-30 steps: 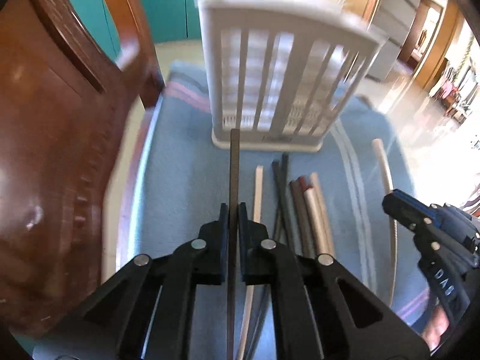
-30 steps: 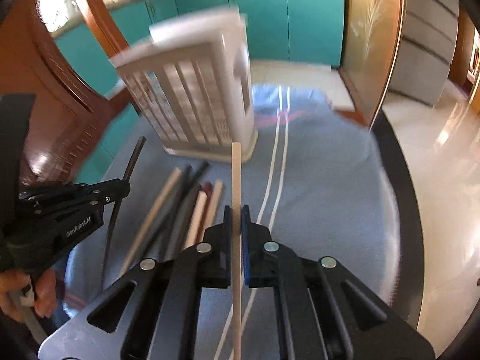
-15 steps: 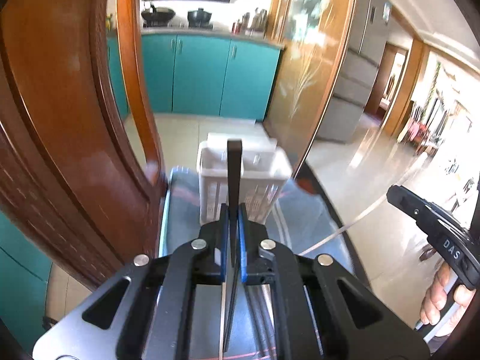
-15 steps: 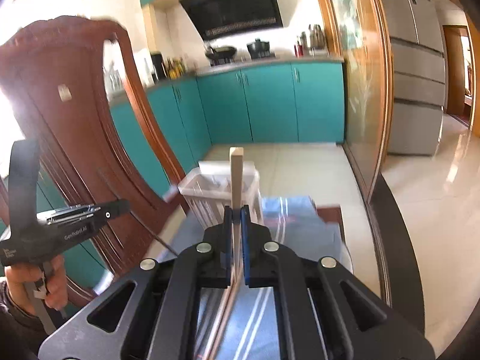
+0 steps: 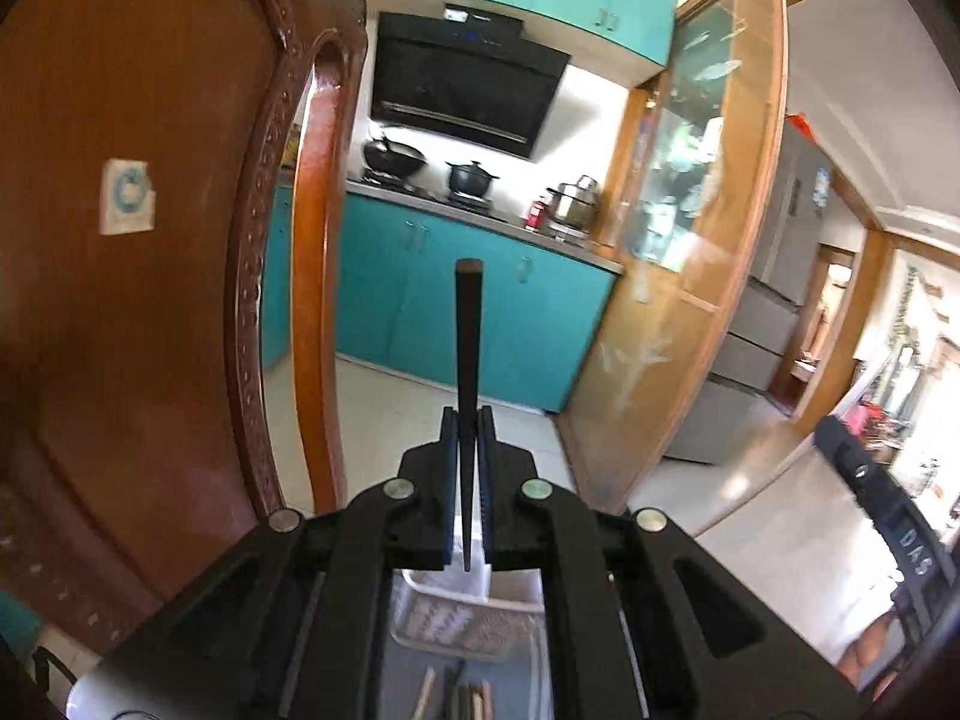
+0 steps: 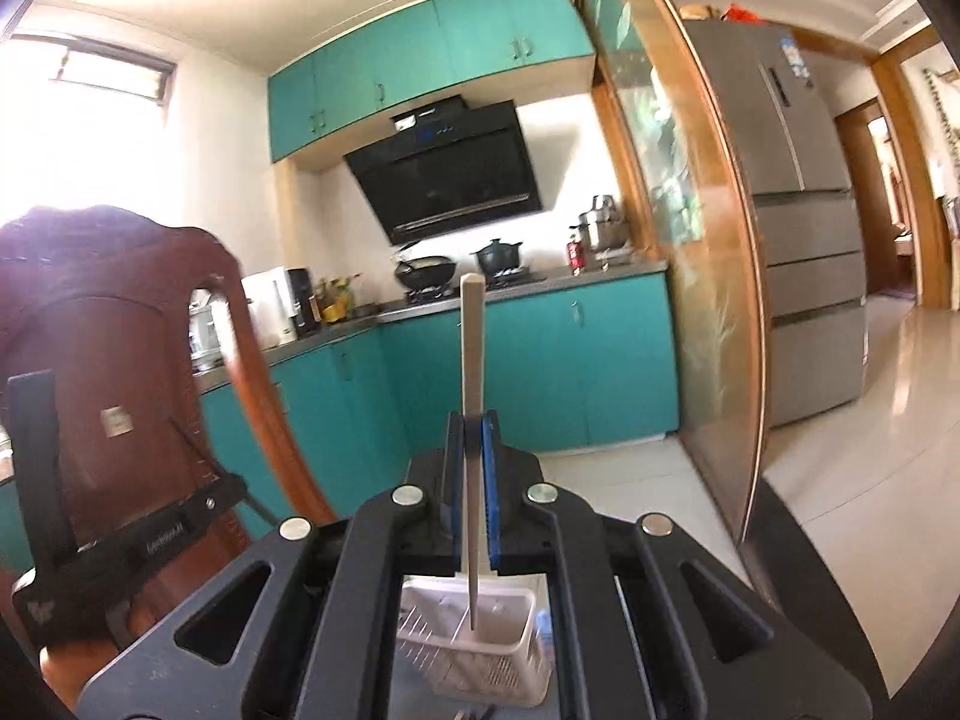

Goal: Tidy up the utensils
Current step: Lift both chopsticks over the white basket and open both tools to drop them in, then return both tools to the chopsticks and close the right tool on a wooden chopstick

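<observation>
My left gripper point(image 5: 467, 420) is shut on a dark chopstick point(image 5: 467, 324) that stands upright, its thin tip hanging over the white slatted basket point(image 5: 444, 630) far below. My right gripper point(image 6: 472, 426) is shut on a pale chopstick point(image 6: 471, 348), also upright, with its tip over the same white basket point(image 6: 510, 654). Several more chopsticks point(image 5: 465, 699) lie on the blue cloth in front of the basket. The right gripper body point(image 5: 888, 516) shows at the right edge of the left wrist view, and the left gripper body point(image 6: 120, 546) shows low on the left of the right wrist view.
A carved wooden chair back point(image 5: 150, 276) rises close on the left. Teal kitchen cabinets point(image 6: 540, 360), a range hood and a glass partition point(image 6: 708, 300) stand beyond the table. A person's hand point(image 5: 870, 654) holds the right gripper's handle.
Both grippers rose high above the table with their chopsticks and tilted up toward level. The basket and the loose chopsticks dropped to the bottom of both views.
</observation>
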The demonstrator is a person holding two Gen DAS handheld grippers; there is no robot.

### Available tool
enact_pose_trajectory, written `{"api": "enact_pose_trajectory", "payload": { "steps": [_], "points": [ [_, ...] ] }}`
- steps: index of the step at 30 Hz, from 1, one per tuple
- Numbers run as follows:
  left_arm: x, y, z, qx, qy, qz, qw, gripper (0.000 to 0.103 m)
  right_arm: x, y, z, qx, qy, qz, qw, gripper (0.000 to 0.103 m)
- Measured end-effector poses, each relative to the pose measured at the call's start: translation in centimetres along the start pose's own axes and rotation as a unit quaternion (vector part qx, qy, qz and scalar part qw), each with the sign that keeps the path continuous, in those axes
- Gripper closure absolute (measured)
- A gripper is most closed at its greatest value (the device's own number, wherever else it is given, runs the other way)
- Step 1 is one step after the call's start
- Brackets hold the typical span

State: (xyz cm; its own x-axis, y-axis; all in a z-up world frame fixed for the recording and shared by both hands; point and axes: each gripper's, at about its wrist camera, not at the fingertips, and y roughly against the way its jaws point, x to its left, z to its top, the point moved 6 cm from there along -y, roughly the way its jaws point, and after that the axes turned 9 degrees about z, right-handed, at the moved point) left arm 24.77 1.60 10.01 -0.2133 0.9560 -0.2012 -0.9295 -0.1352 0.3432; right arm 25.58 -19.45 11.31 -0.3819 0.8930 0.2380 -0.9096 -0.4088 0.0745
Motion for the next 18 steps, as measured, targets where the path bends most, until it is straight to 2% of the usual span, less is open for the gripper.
{"api": "enact_pose_trajectory", "payload": {
  "steps": [2,5,8,13,18],
  "points": [
    [-0.1,-2.0,-0.9,0.009,0.007,0.012,0.9999,0.096,-0.4,-1.8,-1.3,0.008,0.003,-0.009,1.000,0.097],
    [-0.2,-4.0,-3.0,0.033,-0.004,0.027,0.9991,0.096,-1.3,-4.6,-4.6,0.042,0.009,-0.023,0.999,0.097],
    [0.4,-5.8,-5.7,0.071,-0.012,0.033,0.9969,0.096,-2.3,-6.0,-7.8,0.074,0.008,-0.028,0.997,0.097],
    [0.6,-6.7,-8.3,0.099,-0.022,0.033,0.9943,0.096,-3.3,-6.0,-10.5,0.104,-0.008,-0.022,0.994,0.096],
    [0.4,-5.4,-9.4,0.092,-0.043,0.018,0.9946,0.095,-3.2,-2.9,-10.5,0.092,-0.024,-0.011,0.995,0.087]
  ]
}}
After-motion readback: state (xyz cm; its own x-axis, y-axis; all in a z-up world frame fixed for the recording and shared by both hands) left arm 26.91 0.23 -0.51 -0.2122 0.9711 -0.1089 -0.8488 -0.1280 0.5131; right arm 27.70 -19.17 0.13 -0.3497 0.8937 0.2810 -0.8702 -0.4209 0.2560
